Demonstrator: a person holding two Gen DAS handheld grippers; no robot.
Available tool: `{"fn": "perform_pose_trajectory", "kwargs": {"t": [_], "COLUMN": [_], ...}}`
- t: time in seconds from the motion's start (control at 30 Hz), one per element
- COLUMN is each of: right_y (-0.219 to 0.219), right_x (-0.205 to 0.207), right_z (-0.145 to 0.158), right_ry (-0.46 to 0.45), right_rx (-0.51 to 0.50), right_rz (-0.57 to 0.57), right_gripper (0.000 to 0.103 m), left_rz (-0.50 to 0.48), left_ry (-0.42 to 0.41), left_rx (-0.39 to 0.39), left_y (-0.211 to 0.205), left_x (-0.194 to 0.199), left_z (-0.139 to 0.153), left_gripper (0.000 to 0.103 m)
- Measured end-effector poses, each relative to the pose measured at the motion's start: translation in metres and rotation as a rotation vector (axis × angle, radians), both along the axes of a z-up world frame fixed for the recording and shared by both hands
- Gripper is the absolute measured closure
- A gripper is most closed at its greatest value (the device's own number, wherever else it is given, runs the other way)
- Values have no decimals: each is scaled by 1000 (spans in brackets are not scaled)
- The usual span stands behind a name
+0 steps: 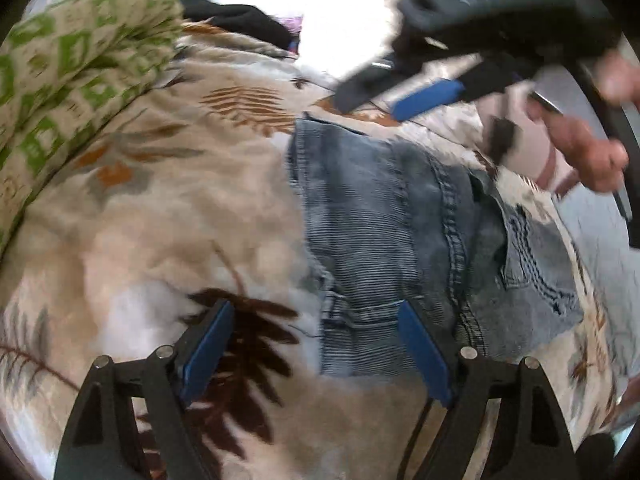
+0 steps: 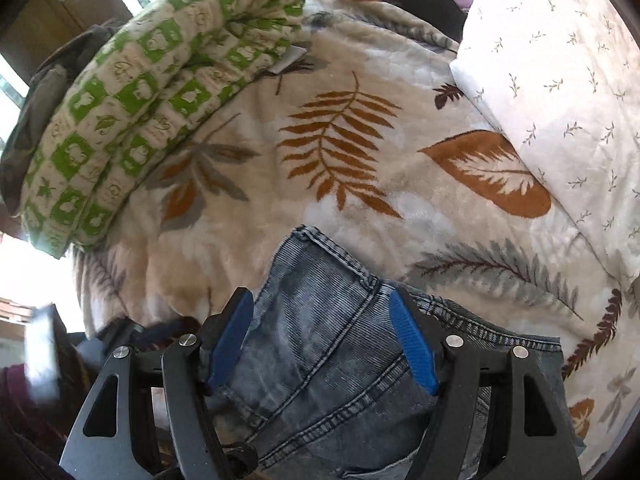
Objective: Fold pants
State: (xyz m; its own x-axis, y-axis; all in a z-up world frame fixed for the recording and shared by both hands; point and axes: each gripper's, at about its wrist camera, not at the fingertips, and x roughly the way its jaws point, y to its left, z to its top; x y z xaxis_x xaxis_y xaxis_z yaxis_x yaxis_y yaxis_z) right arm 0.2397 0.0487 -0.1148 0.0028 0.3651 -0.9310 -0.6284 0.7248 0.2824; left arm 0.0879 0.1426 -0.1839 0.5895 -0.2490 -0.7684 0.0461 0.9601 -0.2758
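Blue denim pants (image 1: pixel 384 232) lie folded on a cream blanket with a leaf print (image 1: pixel 168 216). My left gripper (image 1: pixel 316 312) is open and empty, above the near left edge of the pants. My right gripper (image 2: pixel 320 304) is open and empty, hovering over the pants (image 2: pixel 320 360) with its fingers spread across a seam. In the left wrist view the right gripper (image 1: pixel 400 96) shows at the upper right, blurred, above the far end of the pants, held by a hand (image 1: pixel 592 156).
A rolled green-and-cream patterned quilt (image 2: pixel 152 92) lies along the left. A white pillow with a sprig print (image 2: pixel 560 92) lies at the right. Dark clothes (image 1: pixel 240 20) lie at the far end of the bed.
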Motion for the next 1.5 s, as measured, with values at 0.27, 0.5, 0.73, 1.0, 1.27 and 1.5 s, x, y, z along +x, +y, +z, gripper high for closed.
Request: {"fn": "perform_pose_trajectory", "kwargs": {"t": [0.27,0.5,0.73,1.0,1.27,1.5], "right_y": [35,41,17,-50,-160,-289], "right_x": [18,19,2,-20,-37,-43], "right_z": [-43,-76,-42,18,56,53], "right_ry": [40,19,-50,-157,-235,-237], "right_rx": [-56,-159,-104,-16,8,46], "right_rz": [-1,-2,-17,-101,-236,-425], "right_gripper": [33,66,93,93,93,93], "left_rz": [-59,-54,-73,-216,-392,-557], "left_ry": [-13,-6,-50,-189,-201,-166], "left_rx": [-104,-160,-179,-201,-287,-297], "left_y": [-6,2,-1,-34,-136,-248], "left_x": [9,16,13,-11,-2,13], "left_z": [-5,-9,4,53,99,110], "left_gripper": [62,72,80,83,85,86]}}
